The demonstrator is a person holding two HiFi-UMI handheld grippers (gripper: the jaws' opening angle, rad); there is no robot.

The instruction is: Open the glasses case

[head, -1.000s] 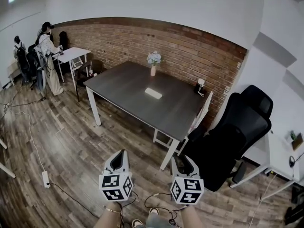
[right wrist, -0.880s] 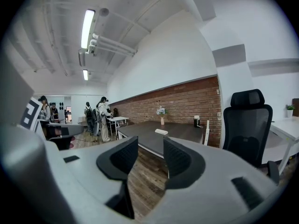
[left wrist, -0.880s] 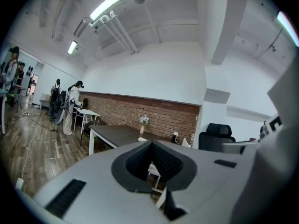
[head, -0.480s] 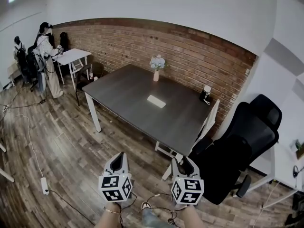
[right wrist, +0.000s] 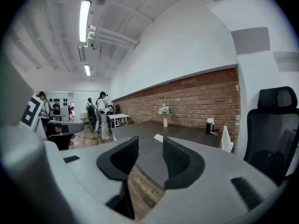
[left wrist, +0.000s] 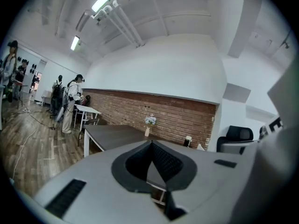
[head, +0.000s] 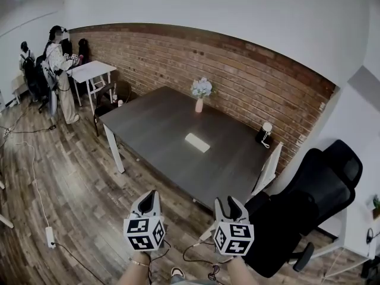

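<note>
Dark wood-grain floor lies under both grippers, so I am well short of the work. The case [head: 197,142] is a small pale oblong lying flat near the middle of the table [head: 148,120]. A vase [head: 199,104] of flowers stands beyond it, toward the brick wall [head: 249,70]. From here the case looks shut, though it is too far off for me to make out a seam or a hinge.

My left gripper [left wrist: 150,143] has its jaws drawn together, tips meeting, with nothing between them. My right gripper [right wrist: 149,146] has its jaws a moderate way apart and empty. Through that gap I see only tabletop, with the case far off on it. Both grippers hang low in front of me, well apart from the table's near edge.

I judge this to be the approach, with no part of the opening begun. The next move calls for closing on the near side of the table and reaching in over the top. The white chair [head: 268,170] and the black chair [head: 309,206] crowd my right, so I would favour the left. The left jaws will need parting before they can be of use. One gripper should then pin the base while the other catches the lid's edge. I must first get close enough to see which long side lifts.
</note>
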